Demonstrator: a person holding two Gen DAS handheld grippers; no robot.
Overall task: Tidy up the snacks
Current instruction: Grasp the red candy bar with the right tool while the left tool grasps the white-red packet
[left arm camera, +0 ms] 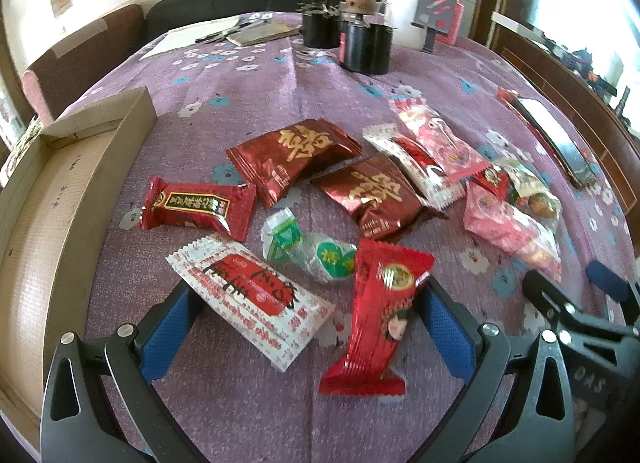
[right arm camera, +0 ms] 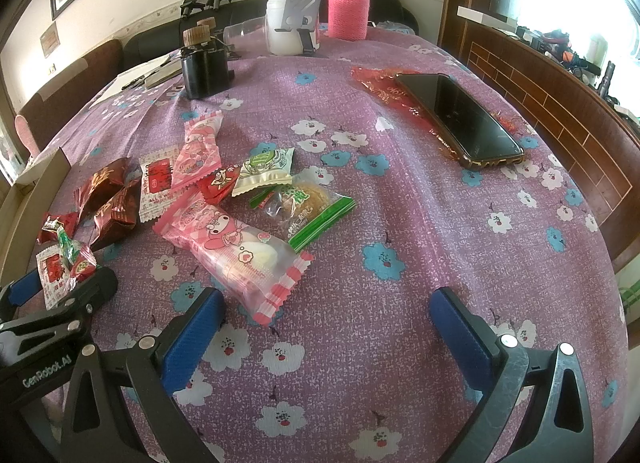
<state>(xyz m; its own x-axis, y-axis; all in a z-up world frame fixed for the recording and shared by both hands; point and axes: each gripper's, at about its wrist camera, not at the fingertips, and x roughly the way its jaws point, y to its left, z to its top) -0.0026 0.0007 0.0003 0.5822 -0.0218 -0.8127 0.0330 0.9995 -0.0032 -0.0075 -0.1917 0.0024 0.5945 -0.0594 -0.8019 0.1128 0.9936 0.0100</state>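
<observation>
Several wrapped snacks lie loose on the purple flowered tablecloth (left arm camera: 280,75). In the left wrist view my open left gripper (left arm camera: 308,319) hovers over a white-and-red packet (left arm camera: 252,299) and a bright red packet (left arm camera: 380,311), both between its blue fingers. A green-and-clear candy (left arm camera: 312,251), a red bar (left arm camera: 196,207) and two dark red packets (left arm camera: 292,155) lie beyond. An open cardboard box (left arm camera: 44,199) stands at the left. In the right wrist view my open, empty right gripper (right arm camera: 324,323) sits just right of a pink packet (right arm camera: 236,251), with a green-striped pastry packet (right arm camera: 304,211) beyond.
A black phone (right arm camera: 460,119) lies on a red wrapper at the right. Dark jars with cork lids (right arm camera: 204,63), a white container (right arm camera: 284,27) and a pink-sleeved flask (right arm camera: 348,3) stand at the table's far edge, with papers (left arm camera: 200,35) at the far left.
</observation>
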